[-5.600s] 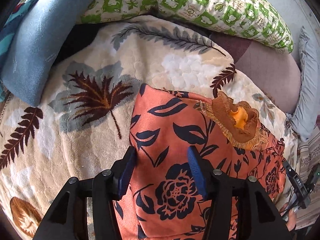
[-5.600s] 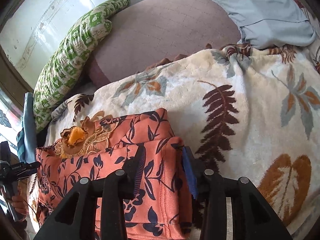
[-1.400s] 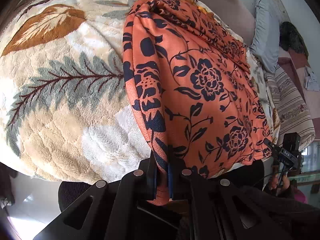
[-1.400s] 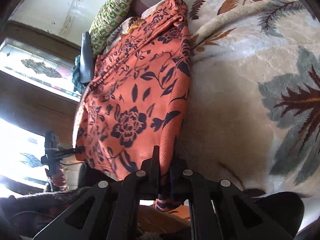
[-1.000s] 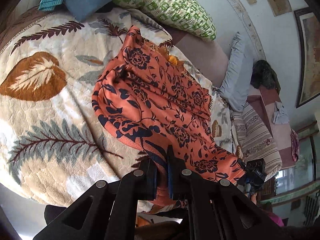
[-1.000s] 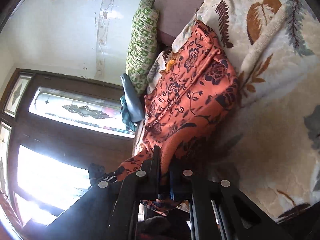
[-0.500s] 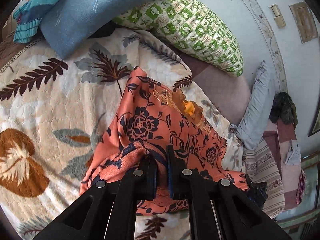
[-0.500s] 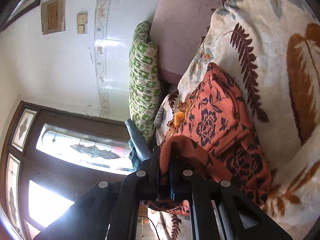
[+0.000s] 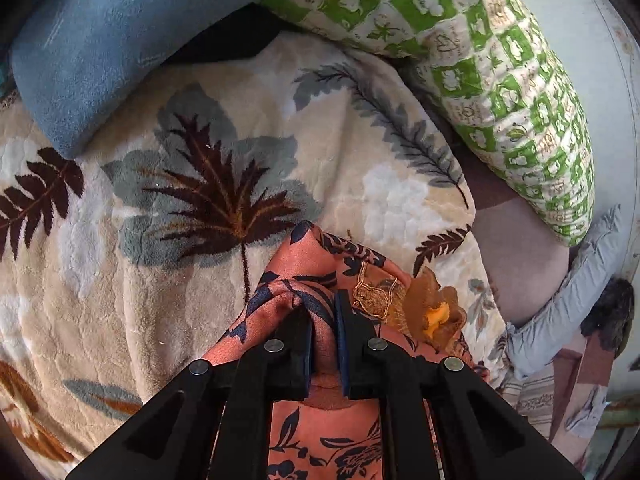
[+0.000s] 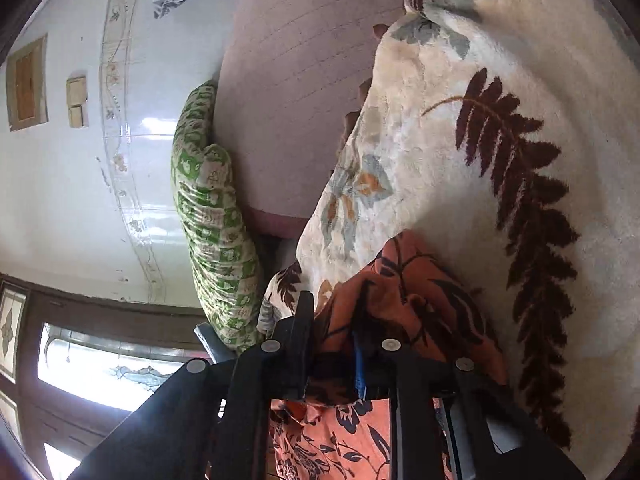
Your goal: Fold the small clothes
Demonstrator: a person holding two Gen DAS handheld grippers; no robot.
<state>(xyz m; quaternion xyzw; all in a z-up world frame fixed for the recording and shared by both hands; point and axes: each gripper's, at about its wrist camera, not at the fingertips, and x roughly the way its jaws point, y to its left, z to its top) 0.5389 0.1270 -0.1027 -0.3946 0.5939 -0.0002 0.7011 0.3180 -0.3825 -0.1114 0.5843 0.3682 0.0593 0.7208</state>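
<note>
Pinching orange garment (image 9: 320, 428) edge: left claw (image 9: 323, 312); right claw (image 10: 332, 322); blanket (image 9: 140, 280) beneath.

one orange garment (image 9: 320, 420), one leaf blanket (image 9: 160, 220), one green pillow (image 9: 500, 60).

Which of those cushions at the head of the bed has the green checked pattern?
The long bolster-shaped cushion lying against the white wall. Its cover has green and cream squares; the blue cushion beside it and the pale grey pillow are both plain.
</note>
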